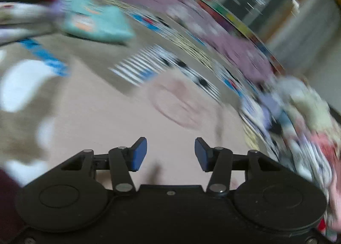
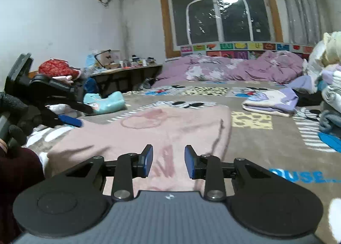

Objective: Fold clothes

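Right claw [image 2: 168, 161] gapes over pink garment [image 2: 149, 129]; folded lilac clothes [image 2: 270, 103] lie beyond.

Left gripper [image 1: 170, 154] is being held tilted downward, jaws standing apart, blue pads [image 1: 139, 154] facing each other, nothing between them; own view is being smeared by blur. In right wrist view, same gripper is being seen at left edge, gripped by gloved hand [image 2: 15, 120], dark red sleeve [image 2: 19, 171] below it. Right gripper [image 2: 168, 161] is being held nearly level, jaws partly apart, gap empty.
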Motion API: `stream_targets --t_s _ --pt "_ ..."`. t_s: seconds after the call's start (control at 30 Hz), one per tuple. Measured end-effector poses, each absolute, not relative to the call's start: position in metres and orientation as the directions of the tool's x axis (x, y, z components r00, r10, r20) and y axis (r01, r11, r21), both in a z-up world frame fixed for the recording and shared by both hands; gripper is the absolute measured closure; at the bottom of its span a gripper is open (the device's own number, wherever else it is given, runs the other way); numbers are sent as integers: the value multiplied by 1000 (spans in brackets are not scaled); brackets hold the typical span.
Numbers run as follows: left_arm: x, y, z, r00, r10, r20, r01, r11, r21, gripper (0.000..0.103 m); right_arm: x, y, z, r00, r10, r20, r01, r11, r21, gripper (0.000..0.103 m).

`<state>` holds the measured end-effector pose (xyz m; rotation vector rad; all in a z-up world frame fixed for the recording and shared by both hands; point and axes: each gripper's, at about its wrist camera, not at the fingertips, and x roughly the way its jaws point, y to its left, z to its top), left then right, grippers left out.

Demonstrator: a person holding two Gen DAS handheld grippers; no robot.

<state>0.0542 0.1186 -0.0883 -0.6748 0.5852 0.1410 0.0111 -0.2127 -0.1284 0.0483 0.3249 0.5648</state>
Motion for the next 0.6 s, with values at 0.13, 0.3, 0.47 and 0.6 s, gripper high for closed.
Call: stream_targets --t_s 0.13,0.3,0.47,0.6 --pt "32 164 -98 815 28 -579 -437 686 -581 54 14 -202 -128 774 557 -300 -542 829 141 69" --pt "13 194 -124 786 37 -617 -505 613 -607 54 20 -195 -133 754 576 -316 -549 816 179 69" --pt "7 203 -145 792 -40 -609 -495 542 -680 54 26 -190 -141 738 584 -339 -547 811 207 69" --pt "6 208 -162 793 -63 -606 -498 507 -704 59 30 -188 -146 731 587 -348 -545 809 220 69"
